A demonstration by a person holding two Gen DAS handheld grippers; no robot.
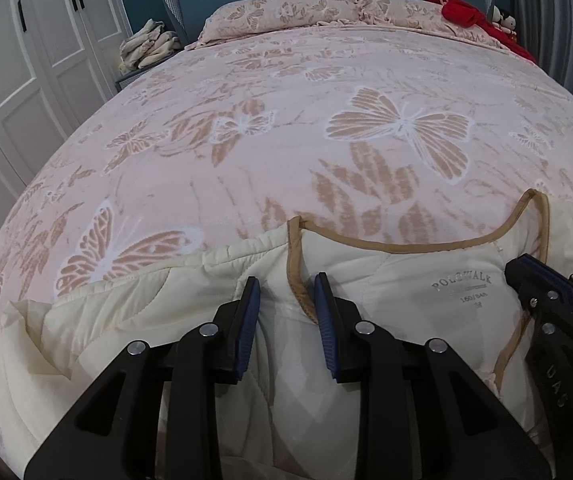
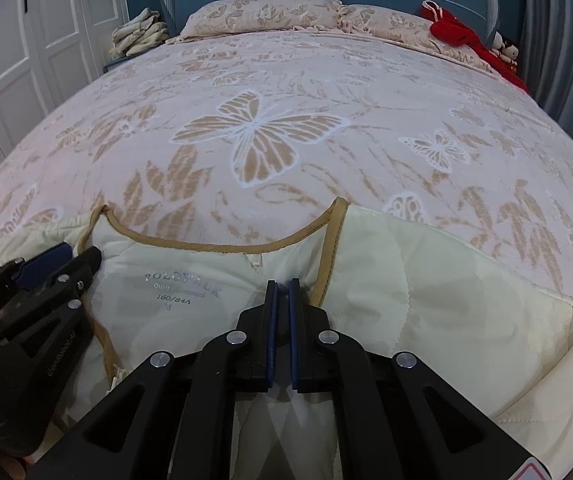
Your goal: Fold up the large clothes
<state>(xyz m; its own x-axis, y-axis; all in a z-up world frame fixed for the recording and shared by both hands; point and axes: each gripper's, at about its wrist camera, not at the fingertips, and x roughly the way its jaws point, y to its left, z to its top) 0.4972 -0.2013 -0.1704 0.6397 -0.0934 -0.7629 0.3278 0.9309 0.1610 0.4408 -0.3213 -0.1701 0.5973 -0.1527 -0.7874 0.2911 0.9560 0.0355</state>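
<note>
Left gripper (image 1: 286, 300) gapes wide over the cream top (image 1: 398, 280); right gripper (image 2: 280, 300) is nearly closed, maybe pinching it. Its neck faces the pillows (image 1: 278, 16).

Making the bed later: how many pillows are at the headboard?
2: left pillow and right pillow side by side; the right one's far end lies under red cloth.

Bed (image 1: 286, 92) w/ pink butterfly cover. Cream garment (image 1: 386, 288) lies flat at near edge. Two pillows (image 1: 278, 14) & red cloth (image 1: 460, 10) at headboard end.
</note>
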